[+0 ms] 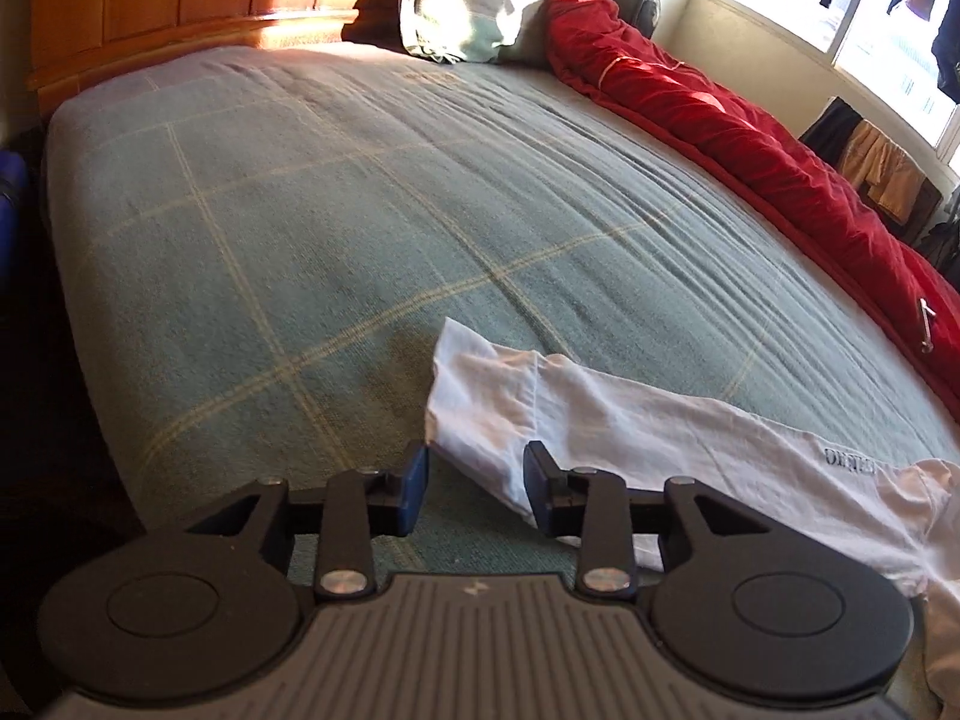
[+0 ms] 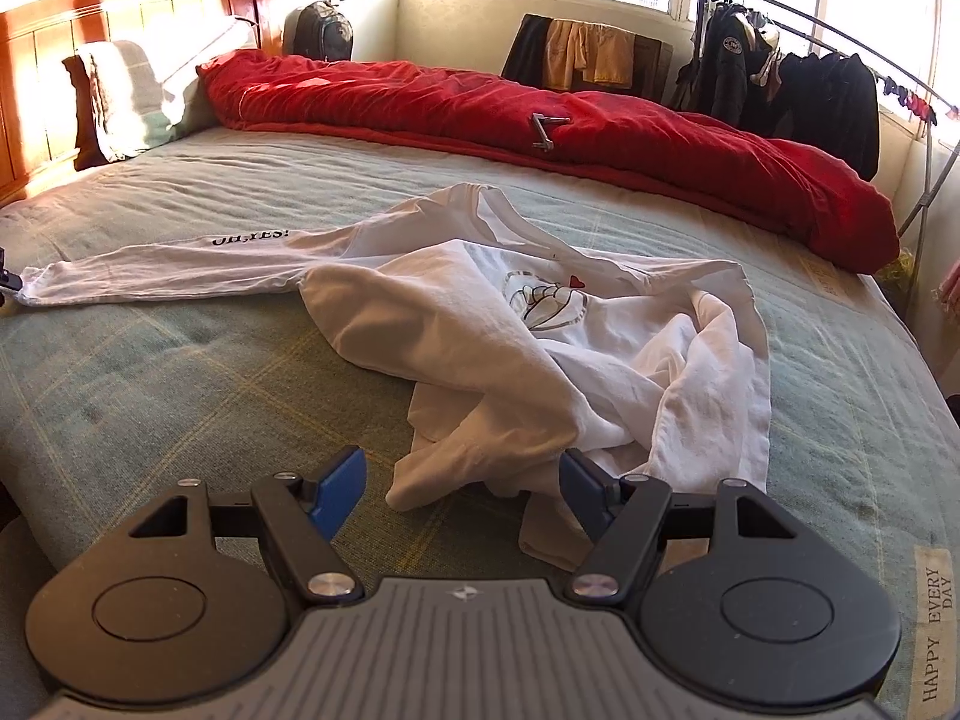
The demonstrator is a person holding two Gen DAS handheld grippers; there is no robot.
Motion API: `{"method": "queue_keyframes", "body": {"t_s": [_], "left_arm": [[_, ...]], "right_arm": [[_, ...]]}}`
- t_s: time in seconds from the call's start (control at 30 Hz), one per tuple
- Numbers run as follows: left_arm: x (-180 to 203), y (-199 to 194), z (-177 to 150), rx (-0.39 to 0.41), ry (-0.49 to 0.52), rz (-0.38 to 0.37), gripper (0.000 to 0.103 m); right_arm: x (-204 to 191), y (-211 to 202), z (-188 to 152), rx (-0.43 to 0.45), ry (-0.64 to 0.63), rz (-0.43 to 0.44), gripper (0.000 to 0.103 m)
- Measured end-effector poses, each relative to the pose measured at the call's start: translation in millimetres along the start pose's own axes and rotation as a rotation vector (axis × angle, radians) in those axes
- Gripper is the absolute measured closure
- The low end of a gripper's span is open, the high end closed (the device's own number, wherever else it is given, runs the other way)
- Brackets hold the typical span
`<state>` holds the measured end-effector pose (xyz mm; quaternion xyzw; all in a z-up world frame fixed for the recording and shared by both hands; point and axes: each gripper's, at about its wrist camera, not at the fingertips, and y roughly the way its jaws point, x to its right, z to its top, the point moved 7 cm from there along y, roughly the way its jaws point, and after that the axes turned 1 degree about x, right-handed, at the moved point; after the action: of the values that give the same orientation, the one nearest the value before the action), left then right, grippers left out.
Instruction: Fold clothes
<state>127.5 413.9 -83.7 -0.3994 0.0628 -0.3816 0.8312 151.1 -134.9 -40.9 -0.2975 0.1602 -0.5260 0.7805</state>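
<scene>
The left gripper [image 1: 476, 483] sits nearest the lens in its own view, pitched downward toward the bed [image 1: 270, 228]. Its fingers [image 1: 414, 489] are parted, with a gap between the blue pads. The cuff end of the shirt's long sleeve [image 1: 480, 402] lies just ahead of that gap and runs under the right-hand finger; neither pad presses on it. The sleeve rests flat and stretched out on the bedcover, which in all likelihood is a deliberate layout: an extended sleeve can be folded across the body cleanly.

The right gripper [image 2: 462, 492] is likewise tilted downward, fingers [image 2: 339, 492] spread wide and empty. It hovers over the near edge of the white long-sleeved shirt [image 2: 540, 324], whose hem lies just beyond the fingertips. The shirt body is bunched and twisted in the middle of the bed, printed front partly showing, with one sleeve drawn out to the left and lettered along its length. Folding proper has not begun; the body needs flattening first.

Farther off, a red quilt [image 2: 540, 126] is rolled along the far side of the bed, leaving the working area free. A pillow [image 2: 126, 96] leans on the wooden headboard [image 2: 36, 54], and a clothes rack [image 2: 810, 90] stands by the window.
</scene>
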Motion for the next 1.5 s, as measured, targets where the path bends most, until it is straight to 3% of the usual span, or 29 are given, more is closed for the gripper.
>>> {"method": "queue_keyframes", "body": {"t_s": [0.07, 0.17, 0.37, 0.63, 0.93, 1.13, 1.23, 1.33, 1.43, 1.5], "left_arm": [[2, -10, 8, 0.030, 0.022, -0.008, 0.068], [26, -19, 13, 0.025, 0.094, -0.106, 0.068], [133, -14, 3, -0.019, 0.307, -0.357, 0.066], [284, 23, -23, -0.044, 0.582, -0.552, 0.066], [370, 87, -45, -0.061, 0.776, -0.660, 0.066], [394, 117, -63, -0.137, 0.827, -0.738, 0.066], [396, 122, -70, -0.142, 0.876, -0.737, 0.057], [397, 120, -73, -0.172, 0.909, -0.712, 0.057], [400, 113, -75, -0.206, 0.941, -0.682, 0.071], [401, 107, -76, -0.188, 0.978, -0.643, 0.101]], "right_arm": [[2, -1, 0, 0.005, 0.003, 0.001, 0.028], [5, 0, 3, 0.012, 0.007, 0.007, 0.028], [8, 0, 9, 0.027, 0.016, 0.064, 0.028], [27, -8, 24, 0.086, 0.010, 0.113, 0.028], [45, 3, 52, 0.166, -0.006, 0.165, 0.028], [54, 23, 67, 0.188, 0.032, 0.195, 0.028], [57, 31, 70, 0.192, 0.046, 0.193, 0.028], [59, 37, 69, 0.185, 0.047, 0.183, 0.028], [59, 39, 67, 0.183, 0.046, 0.180, 0.028], [59, 39, 66, 0.186, 0.045, 0.183, 0.028]]}}
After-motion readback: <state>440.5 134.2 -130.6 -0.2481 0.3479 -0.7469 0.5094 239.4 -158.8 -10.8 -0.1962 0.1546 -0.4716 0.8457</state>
